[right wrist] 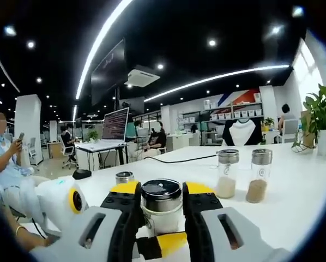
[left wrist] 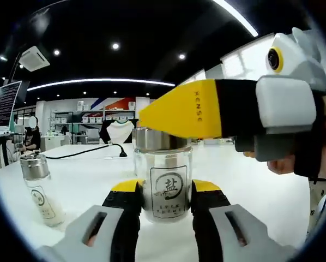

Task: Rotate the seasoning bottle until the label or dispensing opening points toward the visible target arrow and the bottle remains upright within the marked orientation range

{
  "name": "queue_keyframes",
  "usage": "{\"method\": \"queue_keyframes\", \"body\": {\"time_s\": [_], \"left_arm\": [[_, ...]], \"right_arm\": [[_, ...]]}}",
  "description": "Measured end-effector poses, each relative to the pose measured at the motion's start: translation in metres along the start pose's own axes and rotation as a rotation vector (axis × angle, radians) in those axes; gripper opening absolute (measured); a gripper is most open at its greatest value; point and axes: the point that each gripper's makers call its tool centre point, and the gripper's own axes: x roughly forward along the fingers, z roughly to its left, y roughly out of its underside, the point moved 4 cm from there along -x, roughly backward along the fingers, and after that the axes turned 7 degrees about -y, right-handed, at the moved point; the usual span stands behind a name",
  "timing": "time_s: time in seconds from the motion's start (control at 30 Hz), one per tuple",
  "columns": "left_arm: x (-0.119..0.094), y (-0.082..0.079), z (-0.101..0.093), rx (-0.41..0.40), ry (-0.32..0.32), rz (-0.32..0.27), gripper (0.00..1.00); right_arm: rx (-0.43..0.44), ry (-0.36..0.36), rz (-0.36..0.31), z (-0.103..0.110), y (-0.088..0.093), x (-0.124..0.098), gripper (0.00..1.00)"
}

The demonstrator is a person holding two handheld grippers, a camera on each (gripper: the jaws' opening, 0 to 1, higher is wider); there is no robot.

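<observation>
Left gripper [left wrist: 167, 199]: two black jaws with yellow tips on grey moulded bodies, set narrow, one against each side of the salt bottle [left wrist: 164, 183]. Holding it upright near the base.

Salt bottle: clear glass cylinder, brushed-metal cap, square paper label with a circled black character facing the left gripper view. It appears to rest on the white table [left wrist: 86, 180], though the base is hidden between the jaws.

Right gripper [right wrist: 161, 207]: same black-and-yellow build, jaws narrow and pressed to either side of the bottle's metal cap [right wrist: 161, 195], whose dark round top shows in the right gripper view. In the left gripper view this gripper enters from the right as a long yellow wedge reaching over the cap, held in a person's hand [left wrist: 285, 164].

Small shaker [left wrist: 40, 188]: glass, metal top, pale contents, leaning in the left gripper view, well left of the held bottle.

Two shakers [right wrist: 243, 173]: glass, metal caps, one pale fill, one brown, upright side by side on the table.

Black cable [left wrist: 81, 153]: lies across the tabletop behind.

Potted plant [right wrist: 318, 123]: green leaves, at the table's far right edge.
</observation>
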Motion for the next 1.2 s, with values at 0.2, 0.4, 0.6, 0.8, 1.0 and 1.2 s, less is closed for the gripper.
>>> {"method": "queue_keyframes", "body": {"time_s": [0.2, 0.4, 0.6, 0.8, 1.0, 1.2], "left_arm": [[-0.001, -0.001, 0.006, -0.004, -0.014, -0.002, 0.36], [-0.002, 0.001, 0.017, -0.010, -0.039, 0.018, 0.36], [-0.002, 0.002, 0.026, -0.023, -0.059, 0.024, 0.36], [-0.001, 0.008, 0.031, -0.030, -0.059, 0.047, 0.36], [-0.001, 0.009, 0.035, -0.026, -0.072, 0.060, 0.36], [0.001, 0.014, 0.042, -0.030, -0.074, 0.085, 0.36]], "right_arm": [[0.014, -0.006, -0.012, 0.001, -0.002, 0.000, 0.29], [-0.002, -0.001, -0.021, 0.003, -0.006, -0.003, 0.23], [-0.009, -0.001, -0.010, 0.002, -0.006, -0.004, 0.23], [-0.006, 0.002, -0.011, 0.002, -0.005, -0.008, 0.15], [-0.034, 0.011, 0.013, 0.001, -0.002, -0.008, 0.16], [-0.017, 0.016, 0.019, -0.001, 0.003, -0.009, 0.15]]}}
